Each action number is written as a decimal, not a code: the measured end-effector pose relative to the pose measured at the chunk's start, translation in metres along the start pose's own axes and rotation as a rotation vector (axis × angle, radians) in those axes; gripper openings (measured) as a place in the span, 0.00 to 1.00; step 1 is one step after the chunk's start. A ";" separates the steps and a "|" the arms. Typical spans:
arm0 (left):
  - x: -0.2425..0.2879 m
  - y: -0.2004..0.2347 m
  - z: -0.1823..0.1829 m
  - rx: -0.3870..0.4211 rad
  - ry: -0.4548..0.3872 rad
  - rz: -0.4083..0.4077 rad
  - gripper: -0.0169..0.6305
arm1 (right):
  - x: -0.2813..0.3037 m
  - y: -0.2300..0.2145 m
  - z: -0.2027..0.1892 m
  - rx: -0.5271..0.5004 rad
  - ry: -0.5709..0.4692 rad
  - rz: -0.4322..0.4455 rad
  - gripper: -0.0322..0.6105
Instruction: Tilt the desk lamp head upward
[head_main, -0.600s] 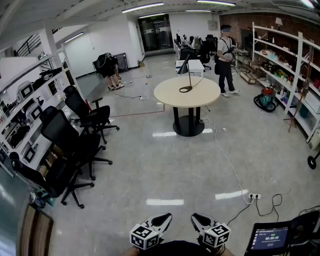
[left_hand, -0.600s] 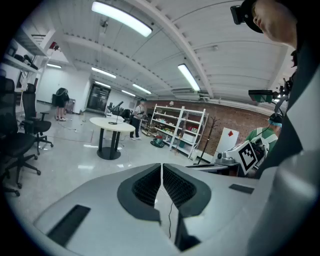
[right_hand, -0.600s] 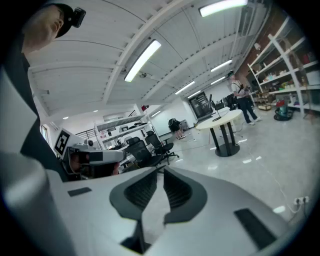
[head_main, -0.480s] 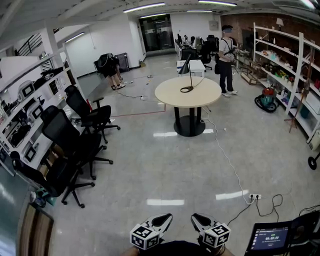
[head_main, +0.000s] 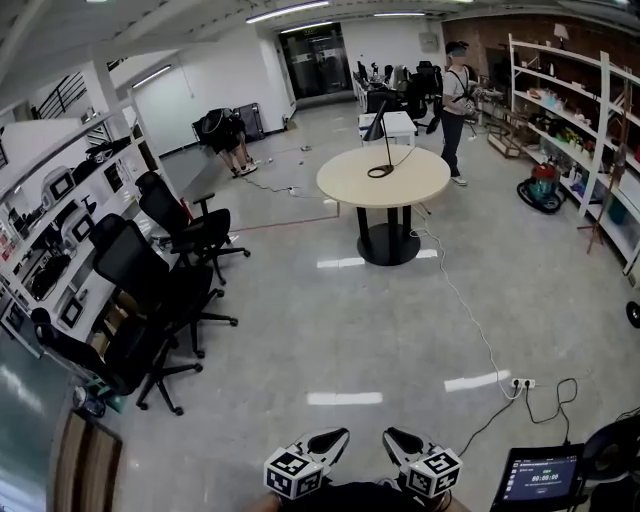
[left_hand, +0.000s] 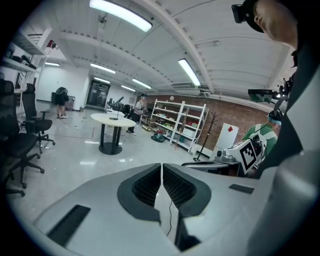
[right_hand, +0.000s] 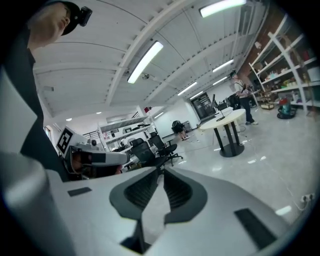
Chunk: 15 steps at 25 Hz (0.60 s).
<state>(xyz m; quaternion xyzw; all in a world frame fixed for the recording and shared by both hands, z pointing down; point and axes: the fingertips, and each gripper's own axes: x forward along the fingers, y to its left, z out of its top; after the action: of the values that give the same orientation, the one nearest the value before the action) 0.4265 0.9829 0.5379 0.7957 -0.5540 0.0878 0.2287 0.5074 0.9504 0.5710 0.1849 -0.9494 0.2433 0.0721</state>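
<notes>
While both tongs sit low at the near edge of the head view, the desk lamp (head_main: 381, 138) stands well apart from them across the room.
Item: black desk lamp, slim stem, ring base, on the round worktop (head_main: 420, 185), its dark head slanting down to the left. Left tongs (left_hand: 161, 168): jaws pressed together, nothing between them. Right tongs (right_hand: 161, 173): jaws drawn in to a thin slit, nothing between them. Surroundings: a person (head_main: 458, 95) standing just beyond the worktop; black office chairs (head_main: 160, 290) along the left; a white power strip (head_main: 522, 383) on the floor with its cable running toward the worktop; a small lit screen (head_main: 540, 478) at lower right.
</notes>
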 end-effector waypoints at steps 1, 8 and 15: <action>0.000 0.001 -0.002 0.003 0.009 -0.001 0.05 | 0.002 0.004 -0.002 -0.004 -0.004 0.012 0.12; -0.008 -0.006 -0.007 0.024 0.047 -0.038 0.05 | 0.007 0.023 -0.003 -0.006 0.011 0.011 0.12; -0.043 0.036 0.002 -0.002 0.008 -0.040 0.05 | 0.052 0.055 -0.007 -0.046 0.063 0.027 0.12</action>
<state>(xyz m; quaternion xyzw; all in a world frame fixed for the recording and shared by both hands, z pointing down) 0.3776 1.0079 0.5286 0.8061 -0.5370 0.0859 0.2334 0.4380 0.9825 0.5651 0.1627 -0.9545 0.2279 0.1027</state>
